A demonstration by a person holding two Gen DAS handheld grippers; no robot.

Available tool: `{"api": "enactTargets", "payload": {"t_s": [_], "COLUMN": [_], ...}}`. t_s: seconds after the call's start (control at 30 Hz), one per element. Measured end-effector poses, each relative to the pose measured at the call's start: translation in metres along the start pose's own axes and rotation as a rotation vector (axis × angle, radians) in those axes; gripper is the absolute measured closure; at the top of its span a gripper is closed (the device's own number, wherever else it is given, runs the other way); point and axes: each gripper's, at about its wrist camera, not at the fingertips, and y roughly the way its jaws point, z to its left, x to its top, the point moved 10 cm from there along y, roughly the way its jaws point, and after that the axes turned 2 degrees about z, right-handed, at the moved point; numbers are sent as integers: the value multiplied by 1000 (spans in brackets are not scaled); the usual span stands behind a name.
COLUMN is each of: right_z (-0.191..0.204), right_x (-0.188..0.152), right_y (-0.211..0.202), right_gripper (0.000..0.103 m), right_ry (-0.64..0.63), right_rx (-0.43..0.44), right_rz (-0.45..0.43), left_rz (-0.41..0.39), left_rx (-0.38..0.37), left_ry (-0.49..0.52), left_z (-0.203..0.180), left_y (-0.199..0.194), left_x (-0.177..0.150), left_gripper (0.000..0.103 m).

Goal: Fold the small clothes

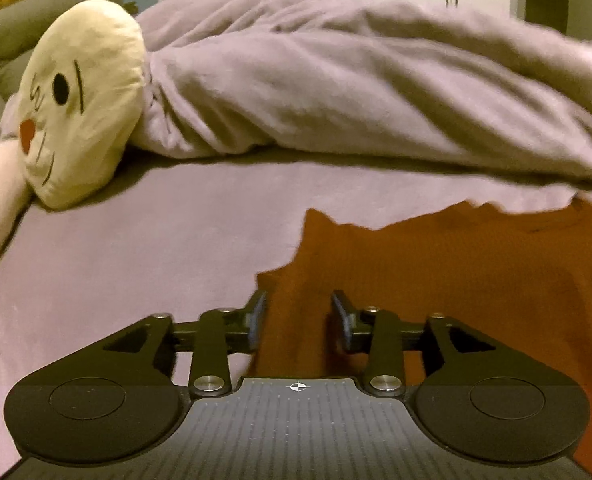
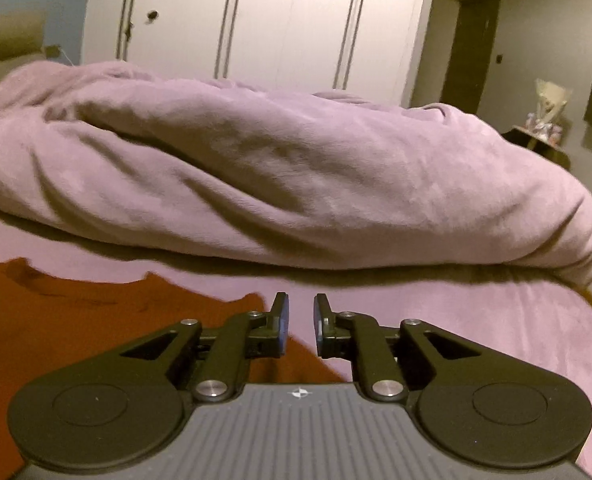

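Left wrist view shows the left gripper (image 1: pixel 298 320) parted, empty over the rust garment (image 1: pixel 436 280) lying on the bed (image 1: pixel 136 248), likely released after folding; right gripper (image 2: pixel 299 326) slightly parted, empty.

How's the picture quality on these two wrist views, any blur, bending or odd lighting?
Left wrist view: warm, dim indoor light; the bunched blanket smears toward the right edge, the plush pillow is slightly soft, and the corners are dark. Right wrist view: the same yellowish cast; the wardrobe doors bow with the fisheye, and a shadow runs under the blanket onto the bed sheet. Both gripper bodies look sharp.
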Motion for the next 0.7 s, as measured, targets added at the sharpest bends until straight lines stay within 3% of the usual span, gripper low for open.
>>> {"api": "enactTargets", "payload": {"t_s": [0.13,0.2,0.3,0.43,0.53,0.7], "right_z": [32,56,85,89,63,15], "right_x": [-27,-44,-68,-98,-97,-98], "right_y": [-42,-64,-85,-80,-76,-66], "right_gripper": [85,82,80,78,75,75], "right_ry": [-43,-52,-57,-143,-172,-141], "right_rx": [159,274,388,323,249,129], "right_rz": [11,23,39,47,14,43], "left_rz": [-64,-65,-17,-1,6,37], "left_rx": [-114,-178,-187,-149,-115,31], "left_ry": [-28,-18,32,62,4,-124], "left_z": [-27,-48,-68,-67,-48,12], "left_y": [-41,-53,-48,-36,-37,-40], "left_x": [-19,-37,-62,-74,-73,-83], "left_gripper": [28,24,24,20,20,21]}}
